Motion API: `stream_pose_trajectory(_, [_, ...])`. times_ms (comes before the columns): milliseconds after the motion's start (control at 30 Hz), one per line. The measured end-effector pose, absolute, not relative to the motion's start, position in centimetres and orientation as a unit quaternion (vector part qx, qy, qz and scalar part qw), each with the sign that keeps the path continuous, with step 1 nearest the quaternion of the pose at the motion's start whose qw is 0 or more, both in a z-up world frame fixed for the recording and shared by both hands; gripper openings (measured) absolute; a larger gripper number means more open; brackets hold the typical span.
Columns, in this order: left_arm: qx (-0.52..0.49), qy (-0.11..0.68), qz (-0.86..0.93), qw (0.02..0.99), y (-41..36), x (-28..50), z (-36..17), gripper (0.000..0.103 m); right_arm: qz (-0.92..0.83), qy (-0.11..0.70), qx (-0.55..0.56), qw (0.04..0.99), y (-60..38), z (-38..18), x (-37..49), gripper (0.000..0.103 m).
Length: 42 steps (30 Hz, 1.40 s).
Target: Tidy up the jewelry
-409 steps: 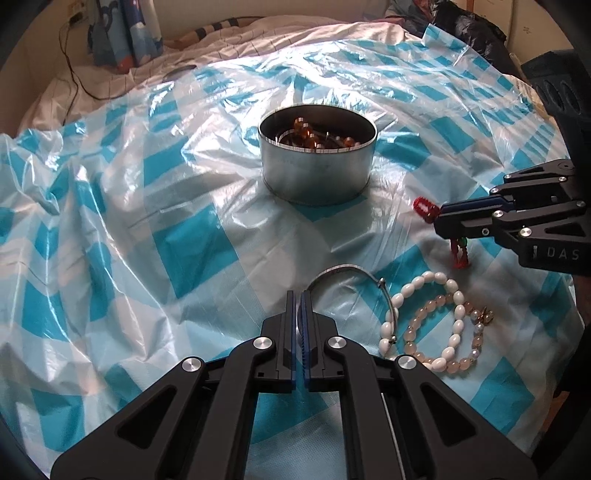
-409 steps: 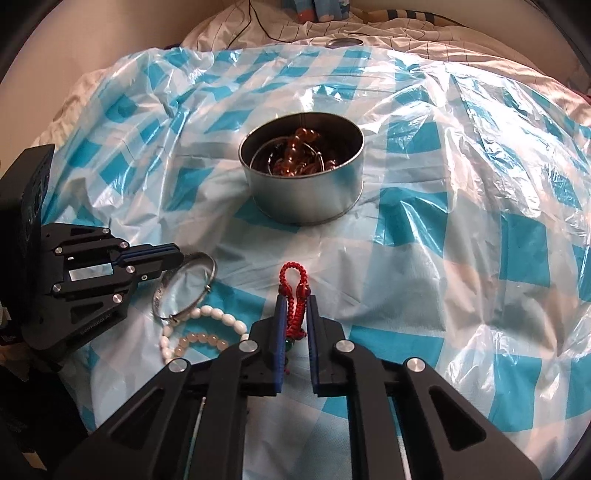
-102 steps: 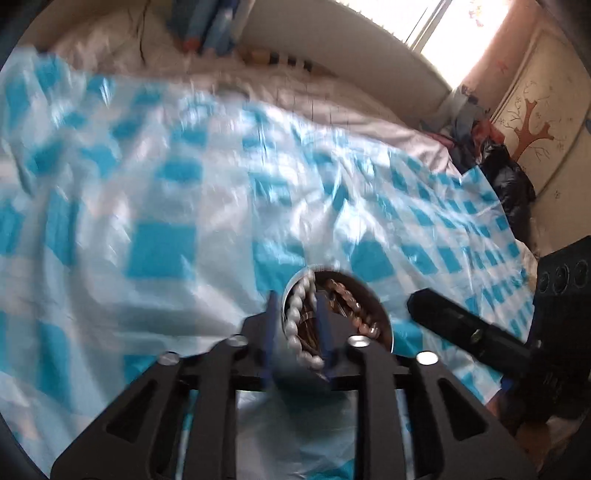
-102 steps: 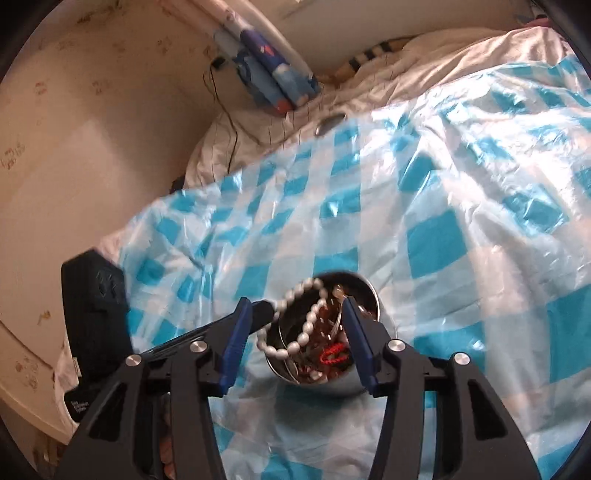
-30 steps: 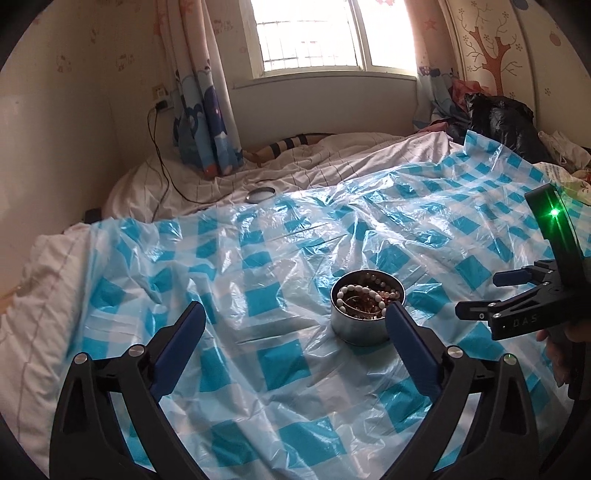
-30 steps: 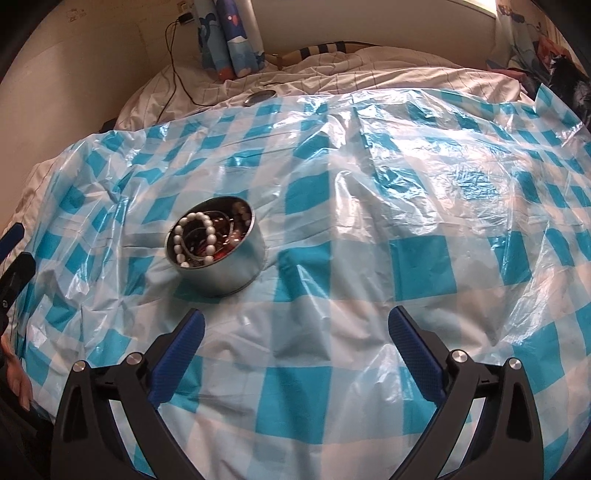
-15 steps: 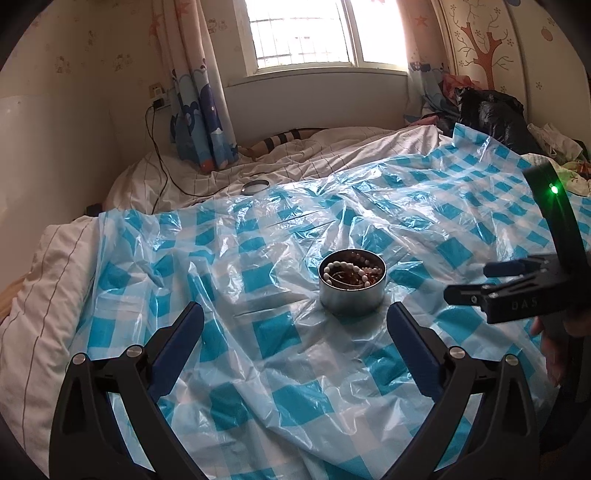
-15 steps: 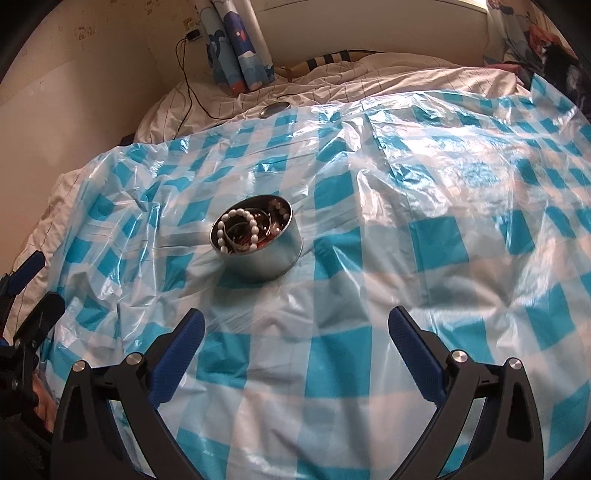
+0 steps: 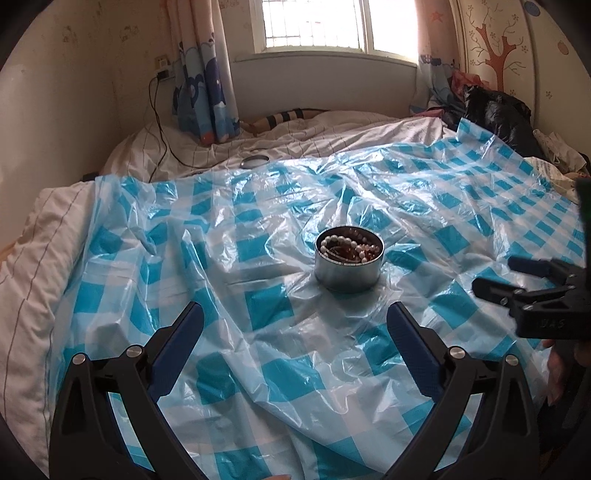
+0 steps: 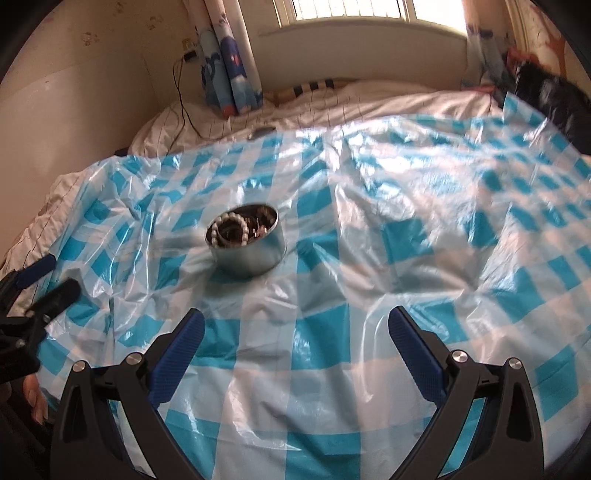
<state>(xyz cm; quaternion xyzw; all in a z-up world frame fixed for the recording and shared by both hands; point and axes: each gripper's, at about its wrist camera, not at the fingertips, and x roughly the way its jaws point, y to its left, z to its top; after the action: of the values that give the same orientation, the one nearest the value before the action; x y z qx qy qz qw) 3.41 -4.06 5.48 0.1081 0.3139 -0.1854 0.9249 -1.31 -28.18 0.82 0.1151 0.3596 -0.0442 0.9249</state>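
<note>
A: Where is the jewelry?

B: All in the round metal tin (image 9: 347,264), which stands upright on the blue-and-white checked plastic sheet (image 9: 266,302) spread over the bed (image 9: 332,129). Plain silver wall, open top.

A: Contents?

B: A white bead bracelet (image 9: 341,243) lies on top, curled along the near-left rim. Amber-brown beads (image 9: 364,253) sit under and beside it. The right wrist view is blurred; it shows the same white loop (image 10: 231,225) over dark pieces I cannot sort out.

A: Left tongs?

B: Left tongs (image 9: 295,328) spread wide, nothing between the blue pads (image 9: 177,343). They hang above the sheet, near side of the tin, well apart from it.

A: Right tongs?

B: Right tongs (image 10: 295,332) likewise released and empty, tin ahead and to their left. From the left camera they show at the right edge (image 9: 524,280), jaws parted, a hand (image 9: 557,365) below them.

A: Surroundings?

B: Patterned curtain (image 9: 203,74) and window (image 9: 314,26) behind the bed, a black cable (image 9: 159,122) trailing down the wall.
</note>
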Motion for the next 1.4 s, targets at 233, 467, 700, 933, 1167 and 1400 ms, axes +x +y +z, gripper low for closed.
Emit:
stream_pose_trajectory(233, [0.11,0.333,-0.17,0.921,-4.5,4.2,4.6,0.095,-0.045,0.33,0.082,0.939,-27.0,1.9,-1.7,0.096])
stream_pose_trajectory(467, [0.105,0.344,-0.17,0.917,-4.8,4.7,4.0,0.095,-0.04,0.317,0.059,0.946,-25.9,2.3,-1.8,0.096])
stream_pose_trajectory(700, [0.091,0.359,-0.177,0.912,-5.0,5.3,3.2,0.095,-0.037,0.323,0.055,0.944,-25.4,1.9,-1.5,0.096])
stream_pose_trajectory(933, [0.086,0.379,-0.171,0.905,-5.1,6.1,2.1,0.095,-0.035,0.333,0.061,0.94,-25.5,1.3,-1.1,0.096])
stream_pose_trajectory(1167, [0.093,0.384,-0.171,0.903,-5.5,6.3,1.8,0.095,-0.034,0.341,0.064,0.937,-25.6,0.7,-0.6,0.096])
stream_pose_trajectory(1400, [0.098,0.388,-0.173,0.9,-6.0,6.7,1.5,0.095,-0.032,0.347,0.067,0.935,-25.6,0.3,-0.1,0.096])
